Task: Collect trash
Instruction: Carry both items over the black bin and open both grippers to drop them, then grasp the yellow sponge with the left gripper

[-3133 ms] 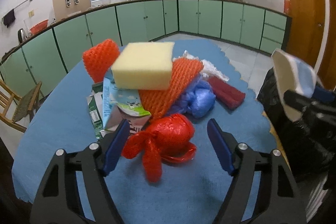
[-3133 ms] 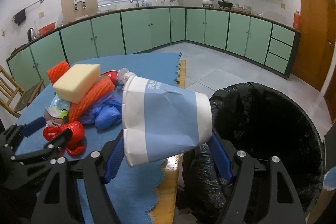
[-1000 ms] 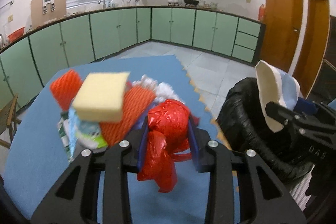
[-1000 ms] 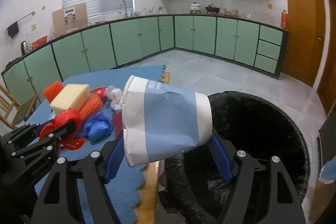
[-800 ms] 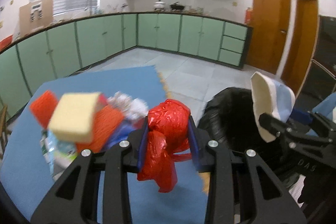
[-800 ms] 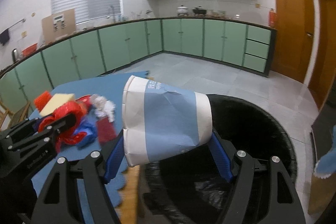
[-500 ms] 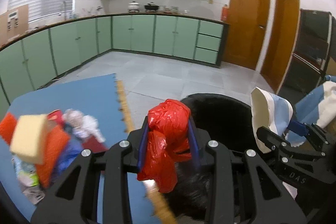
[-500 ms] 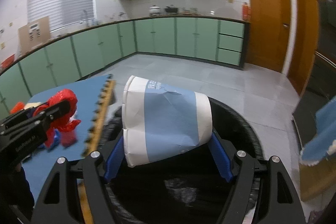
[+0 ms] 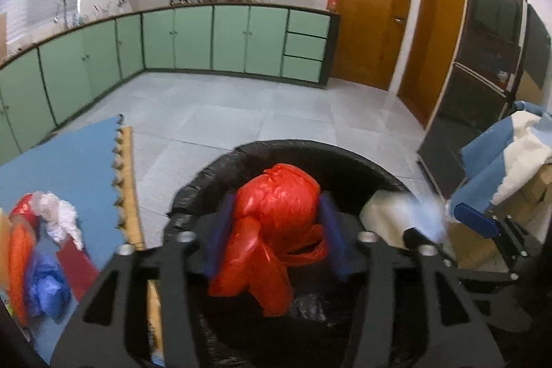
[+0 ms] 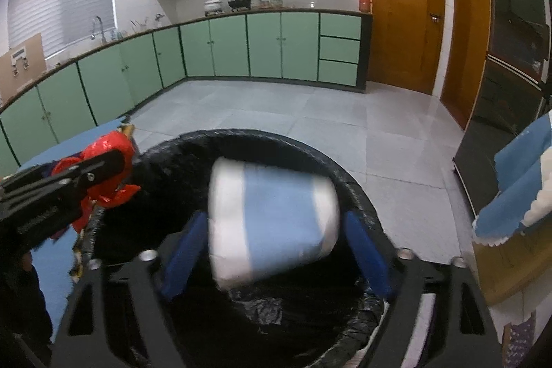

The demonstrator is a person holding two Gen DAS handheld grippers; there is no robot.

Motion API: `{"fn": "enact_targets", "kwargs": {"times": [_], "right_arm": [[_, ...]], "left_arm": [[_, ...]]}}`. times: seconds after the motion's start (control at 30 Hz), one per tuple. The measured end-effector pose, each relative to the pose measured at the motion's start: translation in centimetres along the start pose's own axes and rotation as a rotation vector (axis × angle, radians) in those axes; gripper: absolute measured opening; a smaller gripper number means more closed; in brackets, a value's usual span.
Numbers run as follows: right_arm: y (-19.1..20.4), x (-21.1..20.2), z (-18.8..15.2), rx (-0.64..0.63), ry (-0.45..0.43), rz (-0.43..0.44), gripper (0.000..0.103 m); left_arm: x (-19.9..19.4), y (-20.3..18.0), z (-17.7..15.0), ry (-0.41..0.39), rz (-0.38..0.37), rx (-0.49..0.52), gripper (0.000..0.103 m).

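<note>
In the left wrist view a crumpled red plastic bag [image 9: 276, 216] hangs between the blue pads [image 9: 220, 240] of my left gripper [image 9: 276, 240], right over the mouth of the black-lined trash bin [image 9: 310, 150]. The jaws are opening and the pads stand just off the bag's sides. In the right wrist view a blue-and-white paper cup [image 10: 272, 223], blurred, sits loose between the widening pads of my right gripper [image 10: 276, 250], also above the bin [image 10: 276, 137]. The left gripper [image 10: 69, 181] with the red bag [image 10: 110, 143] shows at the left.
Leftover trash lies on the blue table mat [image 9: 69, 168]: orange foam net [image 9: 17, 257], a blue bag [image 9: 45, 285], white tissue [image 9: 58, 219], a red packet [image 9: 77, 268]. A black fridge [image 9: 483, 75] and a blue-white cloth [image 9: 510, 150] stand at the right. Grey tiled floor lies beyond.
Both grippers have swung from the table to over the bin. Their jaws have widened, and the red bag and the cup have come loose between the pads.
</note>
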State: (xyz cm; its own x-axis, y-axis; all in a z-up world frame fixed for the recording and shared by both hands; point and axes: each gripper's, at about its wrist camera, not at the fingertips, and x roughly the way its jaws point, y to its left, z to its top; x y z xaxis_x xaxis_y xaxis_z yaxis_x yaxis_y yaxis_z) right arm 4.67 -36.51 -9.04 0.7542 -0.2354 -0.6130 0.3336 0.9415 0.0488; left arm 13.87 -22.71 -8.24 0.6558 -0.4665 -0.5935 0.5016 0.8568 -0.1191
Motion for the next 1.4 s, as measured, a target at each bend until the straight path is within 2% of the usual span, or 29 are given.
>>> {"fn": "enact_targets", "kwargs": {"times": [0.03,0.2,0.3,0.43,0.6,0.73,0.93,1.2,1.4], "right_arm": [[-0.3,0.1,0.0,0.005,-0.001,-0.008,0.091],[-0.9,0.0,0.0,0.028,-0.012,-0.037,0.096],[-0.6,-0.3,0.3,0.041,-0.022,-0.031,0.097],[0.5,-1.2,0.9,0.029,-0.044,-0.001,0.097],[4.8,-2.5,2.0,-0.017,-0.082,0.076,0.097],[8.7,-2.8,2.8,-0.055,-0.114,0.146,0.097],[15.0,-3.0,2.6,-0.124,-0.145,0.260,0.097],[21.8,-2.0,1.5,-0.198,-0.131,0.353,0.097],[23.5,-1.2,1.1,-0.227,-0.103,0.370,0.097]], "left_arm": [[-0.1,0.0,0.0,-0.005,-0.003,-0.002,0.066],[-1.2,1.2,0.2,-0.029,0.005,-0.012,0.069],[-3.0,2.7,0.8,-0.064,0.046,-0.025,0.076],[-5.7,5.2,0.9,-0.106,0.126,-0.005,0.079],[-9.8,8.9,0.0,-0.138,0.231,-0.038,0.080],[-13.2,12.9,-1.5,-0.163,0.355,-0.070,0.080],[-16.6,18.1,-3.0,-0.175,0.495,-0.121,0.080],[-16.2,22.6,-4.3,-0.116,0.555,-0.163,0.083],[-14.5,23.8,-5.1,-0.084,0.561,-0.155,0.085]]}}
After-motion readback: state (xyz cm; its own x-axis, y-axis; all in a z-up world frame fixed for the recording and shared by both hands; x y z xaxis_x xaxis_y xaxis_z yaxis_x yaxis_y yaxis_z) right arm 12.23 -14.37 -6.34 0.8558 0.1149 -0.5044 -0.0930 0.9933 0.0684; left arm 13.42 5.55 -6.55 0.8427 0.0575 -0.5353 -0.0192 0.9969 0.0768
